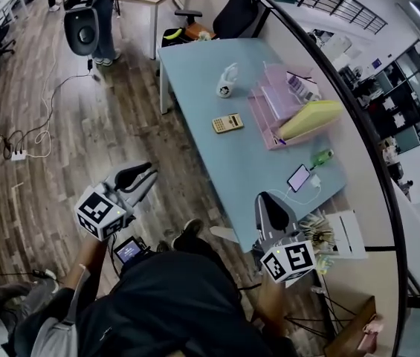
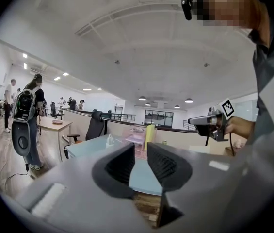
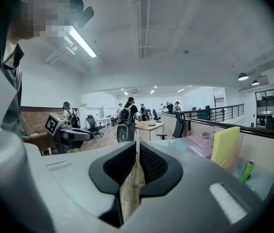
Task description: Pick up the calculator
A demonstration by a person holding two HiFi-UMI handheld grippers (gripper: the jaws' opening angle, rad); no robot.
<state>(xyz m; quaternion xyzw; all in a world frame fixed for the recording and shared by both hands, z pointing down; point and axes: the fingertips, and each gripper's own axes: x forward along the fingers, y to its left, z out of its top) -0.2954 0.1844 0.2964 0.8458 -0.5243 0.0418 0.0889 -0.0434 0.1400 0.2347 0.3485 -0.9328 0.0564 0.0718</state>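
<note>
Calculator lies flat near the middle of the surface, toward its long edge beside the open floor, well apart from both grippers. Left gripper, over the floor, has its jaws slightly spread, nothing between them. Right gripper, at the surface's near end, has its jaws pressed together.

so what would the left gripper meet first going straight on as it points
Probably the light blue table: its top shows between the left gripper's parted fingers, pink tray beyond. Depth is unclear.
</note>
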